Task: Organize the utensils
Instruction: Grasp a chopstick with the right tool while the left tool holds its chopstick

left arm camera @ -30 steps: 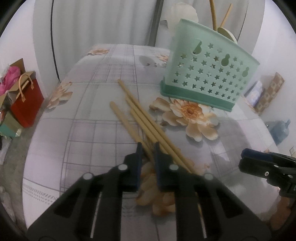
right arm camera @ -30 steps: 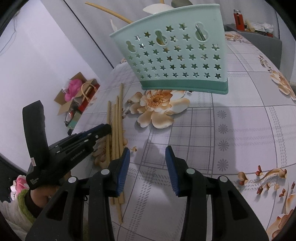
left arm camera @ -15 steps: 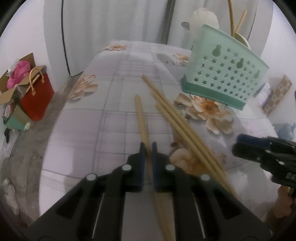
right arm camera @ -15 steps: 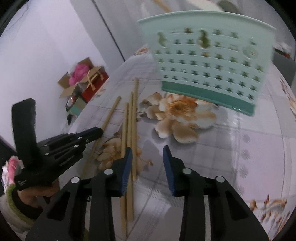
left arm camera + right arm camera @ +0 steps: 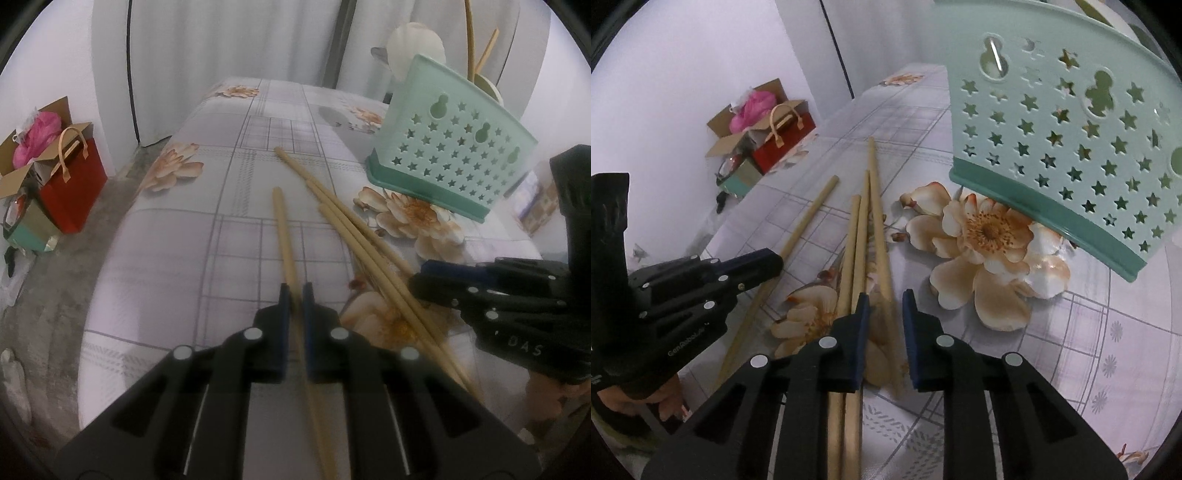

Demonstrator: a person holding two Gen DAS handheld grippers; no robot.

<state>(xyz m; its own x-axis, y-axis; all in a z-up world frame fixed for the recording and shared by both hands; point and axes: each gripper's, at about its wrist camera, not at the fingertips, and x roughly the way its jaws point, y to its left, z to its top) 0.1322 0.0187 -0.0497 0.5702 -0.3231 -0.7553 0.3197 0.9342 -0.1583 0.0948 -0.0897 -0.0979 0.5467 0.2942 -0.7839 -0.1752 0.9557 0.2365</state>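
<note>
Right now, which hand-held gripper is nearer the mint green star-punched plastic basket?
Right. The right hand-held gripper sits over the three bunched chopsticks, just short of the mint green basket. The left hand-held gripper is farther off, shut on the lone chopstick.

left hand-held gripper: near centre, jaws clamped on single chopstick
single chopstick: runs far from jaws, apart from others
three chopsticks: bundled, lying diagonally just right
right hand-held gripper: near right, tip over bundle, grip unclear
utensil basket: mint green, far right, sticks inside
worktop: floral check cloth
red bag: floor, far left
</note>
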